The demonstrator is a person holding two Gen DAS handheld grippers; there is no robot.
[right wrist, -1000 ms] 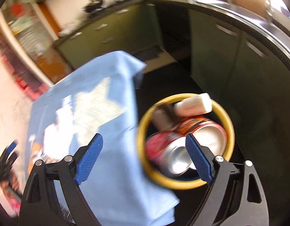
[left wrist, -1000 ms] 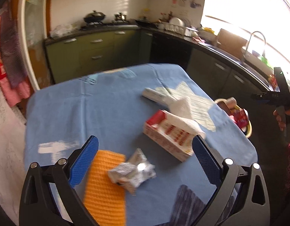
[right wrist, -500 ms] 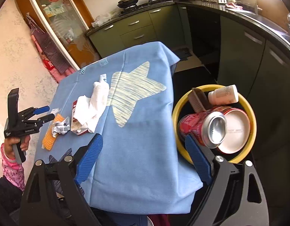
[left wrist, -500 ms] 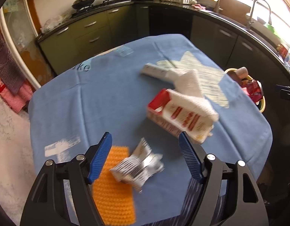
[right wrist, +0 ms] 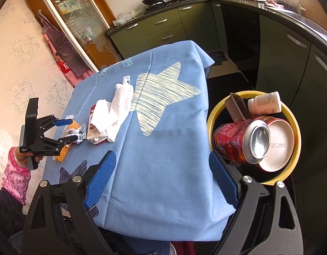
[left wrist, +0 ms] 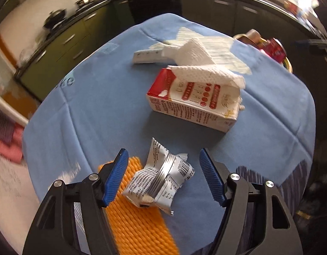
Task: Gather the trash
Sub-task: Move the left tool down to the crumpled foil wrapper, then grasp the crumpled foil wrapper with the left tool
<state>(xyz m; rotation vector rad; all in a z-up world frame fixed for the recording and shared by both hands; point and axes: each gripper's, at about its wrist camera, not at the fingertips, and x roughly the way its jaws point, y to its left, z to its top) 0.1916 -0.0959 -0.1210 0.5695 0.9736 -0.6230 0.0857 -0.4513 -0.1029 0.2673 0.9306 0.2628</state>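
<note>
**Left tool straddles the foil wrapper; right tool wide over the surface edge**

The left tool [left wrist: 163,177] is spread wide, its blue pads on either side of a crumpled silver wrapper [left wrist: 161,180] without touching it. The wrapper lies on the blue cloth of the surface [left wrist: 89,116], partly overlapping an orange knitted mat [left wrist: 135,216]. Beyond it sits a red and white carton [left wrist: 191,104] on its side, with a white paper towel [left wrist: 197,63] draped over its far end and a flat white packet [left wrist: 148,56] just behind that.

The right tool [right wrist: 163,179] is also wide and holds nothing, hanging above the near edge of the surface, between the cloth and a yellow bin [right wrist: 290,119] just beside the surface. In the bin lie a red drink can [right wrist: 239,140], a white bottle [right wrist: 265,103], a red and white cup [right wrist: 278,142] and a dark flat item [right wrist: 236,106]. From the right wrist view, the left tool [right wrist: 66,130] shows at the far left around the wrapper [right wrist: 78,135]
</note>
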